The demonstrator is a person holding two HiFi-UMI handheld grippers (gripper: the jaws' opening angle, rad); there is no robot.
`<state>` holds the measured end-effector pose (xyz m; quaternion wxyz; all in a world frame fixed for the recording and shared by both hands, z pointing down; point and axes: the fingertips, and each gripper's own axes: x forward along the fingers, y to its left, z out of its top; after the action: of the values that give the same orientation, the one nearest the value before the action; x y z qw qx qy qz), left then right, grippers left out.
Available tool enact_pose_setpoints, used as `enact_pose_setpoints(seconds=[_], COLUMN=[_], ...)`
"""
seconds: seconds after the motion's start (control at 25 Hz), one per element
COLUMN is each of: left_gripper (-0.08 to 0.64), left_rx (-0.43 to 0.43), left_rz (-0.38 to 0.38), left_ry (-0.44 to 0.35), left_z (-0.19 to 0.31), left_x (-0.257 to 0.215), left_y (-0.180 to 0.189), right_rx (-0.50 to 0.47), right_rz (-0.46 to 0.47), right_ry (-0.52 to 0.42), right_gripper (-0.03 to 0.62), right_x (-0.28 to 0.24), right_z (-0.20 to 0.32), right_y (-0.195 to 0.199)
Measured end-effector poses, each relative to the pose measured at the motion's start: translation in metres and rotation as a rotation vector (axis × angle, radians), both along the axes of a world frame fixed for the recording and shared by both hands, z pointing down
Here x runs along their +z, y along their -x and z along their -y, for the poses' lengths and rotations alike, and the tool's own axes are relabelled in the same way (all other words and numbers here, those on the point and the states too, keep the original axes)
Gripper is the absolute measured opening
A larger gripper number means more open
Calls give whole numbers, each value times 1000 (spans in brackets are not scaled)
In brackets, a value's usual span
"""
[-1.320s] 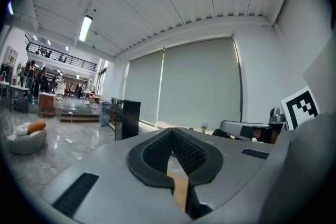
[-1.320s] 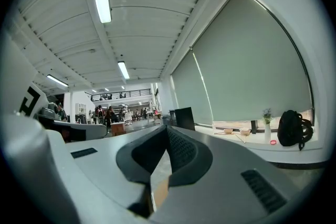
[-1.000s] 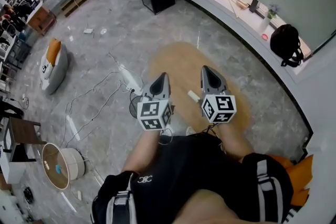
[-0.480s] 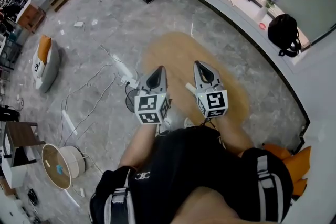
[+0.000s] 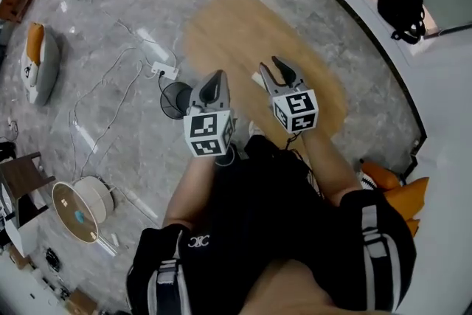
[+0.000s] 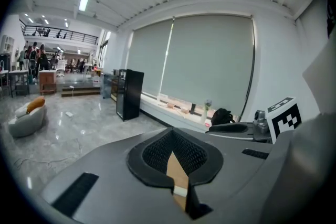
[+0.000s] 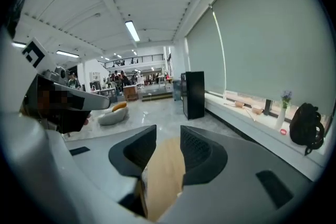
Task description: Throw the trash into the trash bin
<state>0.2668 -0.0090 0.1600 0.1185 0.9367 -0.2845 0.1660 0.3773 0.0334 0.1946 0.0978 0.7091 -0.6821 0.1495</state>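
Note:
A small white piece of trash lies on the tan oval rug, just left of my right gripper. That gripper's jaws are opening, and in the right gripper view only the rug shows through the gap of the right gripper. My left gripper hangs beside it with its jaws together and nothing in them; in the left gripper view just a thin wedge of rug shows between the pads of the left gripper. A round black trash bin stands on the floor just left of the left gripper.
A white power strip with trailing cables lies beyond the bin. A white beanbag with an orange cushion sits far left, a round side table at lower left. A black backpack rests on the curved ledge at upper right.
Both grippers have sunk toward the floor and the rug looks nearer. The right gripper's jaws, shut before, now stand apart. The left jaws stay together.

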Motion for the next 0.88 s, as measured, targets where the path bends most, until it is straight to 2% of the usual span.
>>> enact_pose_setpoints(seconds=[0.12, 0.32, 0.4, 0.56, 0.88], left_gripper=[12, 12, 12, 12, 12], left_rx=[2, -28, -28, -10, -17], left_rz=[22, 53, 83, 138, 156], left_ry=[42, 109, 129, 184, 295], left_z=[4, 15, 15, 10, 18], left_x=[31, 88, 119, 192, 325], left_y=[2, 7, 11, 8, 7], right_rx=[0, -50, -55, -31, -136], right_rz=[2, -114, -101, 8, -66], right_ry=[101, 282, 348, 461, 654], right_gripper=[121, 146, 150, 155, 166], right_x=[43, 117, 151, 228, 358], right_z=[1, 2, 1, -3, -1], right_y=[-6, -13, -12, -18, -18])
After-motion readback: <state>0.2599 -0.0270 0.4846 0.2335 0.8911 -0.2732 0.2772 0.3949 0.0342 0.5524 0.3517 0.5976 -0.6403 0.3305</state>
